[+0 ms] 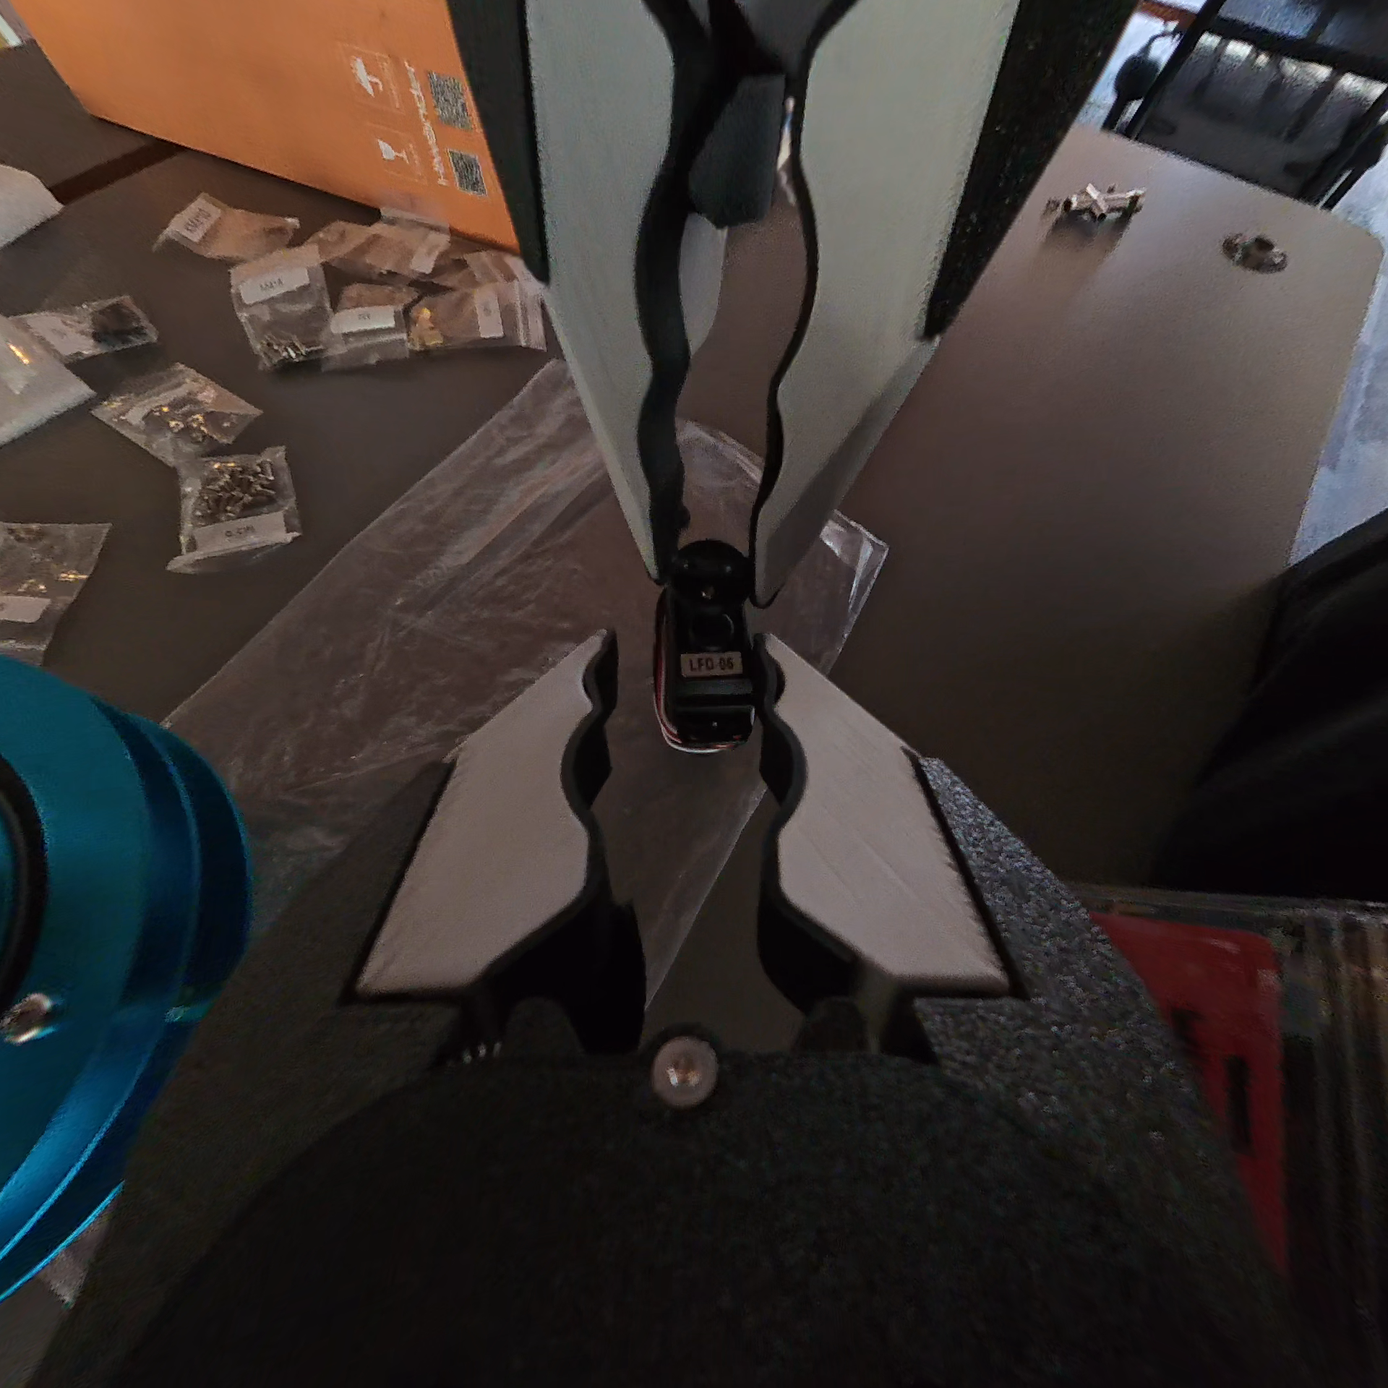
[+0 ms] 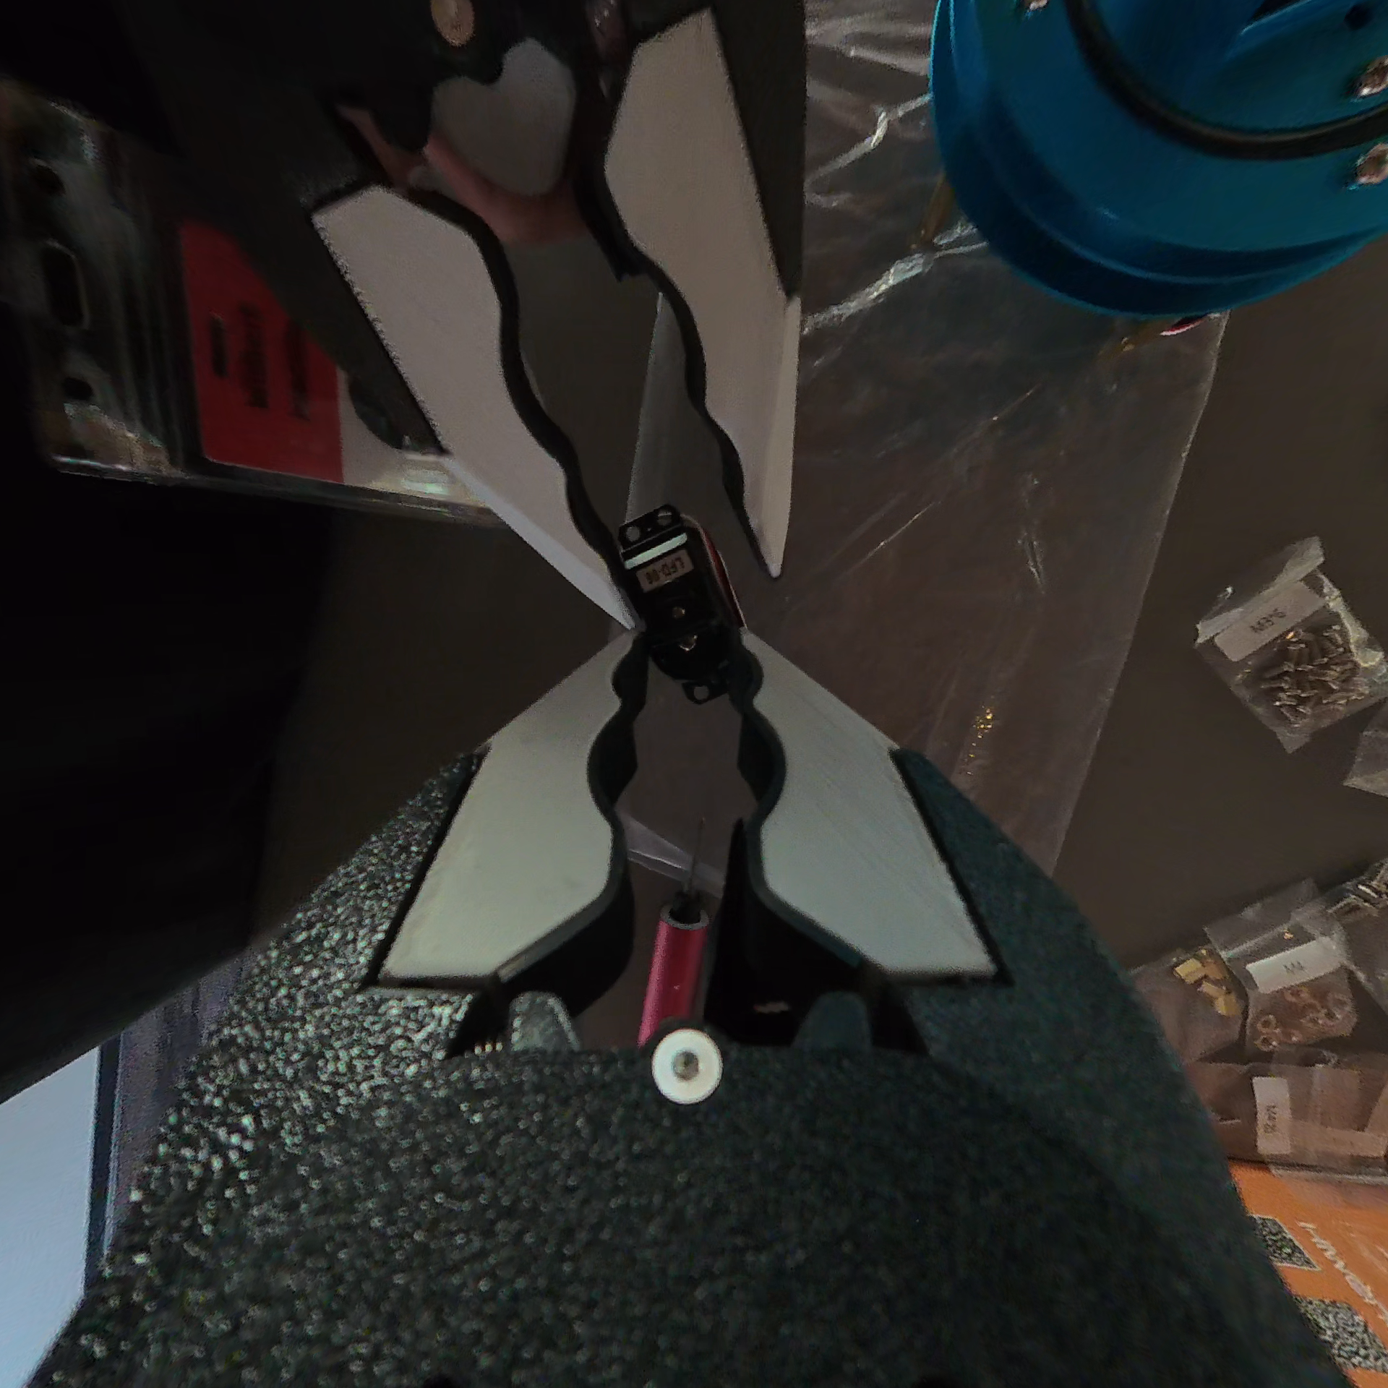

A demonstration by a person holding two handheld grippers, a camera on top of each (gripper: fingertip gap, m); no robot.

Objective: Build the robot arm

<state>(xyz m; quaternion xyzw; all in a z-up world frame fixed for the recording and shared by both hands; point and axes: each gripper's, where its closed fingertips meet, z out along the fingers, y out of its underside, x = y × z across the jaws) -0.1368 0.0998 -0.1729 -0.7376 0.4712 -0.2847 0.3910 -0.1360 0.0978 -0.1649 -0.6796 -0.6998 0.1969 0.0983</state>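
A small black servo (image 1: 706, 680) with red and white wires and a white label is held in the air between the two grippers, which face each other tip to tip. My right gripper (image 2: 691, 647) is shut on one end of the servo (image 2: 668, 578); in the left wrist view the right gripper (image 1: 713, 589) comes in from the top. My left gripper (image 1: 685, 638) is open around the servo's other end, one finger close against it and the other apart. In the right wrist view the left gripper (image 2: 702, 597) comes down from above.
A brown table (image 1: 1051, 526) lies below, with a clear plastic bag (image 1: 420, 601) under the grippers. Several small bags of screws (image 1: 233, 496) and an orange box (image 1: 263, 98) lie at the far left. Also in view are a blue round metal part (image 1: 98, 939), a red-labelled clear case (image 1: 1202, 1051), a pink-handled tool (image 2: 676, 969) and loose screws (image 1: 1096, 201). Both grippers' tips are close together, under 4 cm apart.
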